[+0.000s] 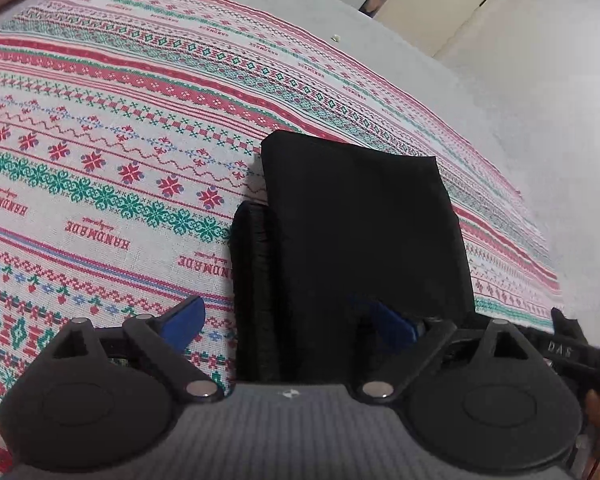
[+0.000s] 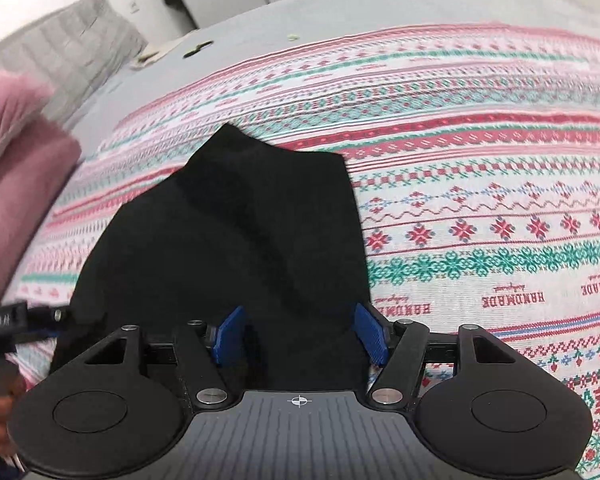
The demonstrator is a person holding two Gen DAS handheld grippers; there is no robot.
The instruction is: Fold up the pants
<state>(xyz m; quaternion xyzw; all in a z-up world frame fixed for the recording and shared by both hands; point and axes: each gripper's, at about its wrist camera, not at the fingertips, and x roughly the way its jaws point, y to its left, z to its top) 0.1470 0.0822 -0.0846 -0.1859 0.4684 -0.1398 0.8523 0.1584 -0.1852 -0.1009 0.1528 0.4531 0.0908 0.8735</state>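
The black pants [image 1: 360, 232] lie folded into a compact rectangle on the patterned cloth [image 1: 100, 152], with a ribbed waistband edge along their left side. My left gripper [image 1: 296, 320] hangs just above their near edge, jaws wide open, blue pads [image 1: 186, 320] showing. In the right wrist view the pants [image 2: 236, 232] fill the lower middle. My right gripper [image 2: 300, 336] is open over their near edge, one blue pad [image 2: 370, 332] at the right border of the fabric.
The red, green and white patterned cloth [image 2: 480, 200] covers a grey bed [image 2: 380, 8]. A pink pillow [image 2: 16, 168] and a grey pillow [image 2: 60, 48] lie at the left. Small scraps [image 2: 196, 50] sit on the grey sheet beyond.
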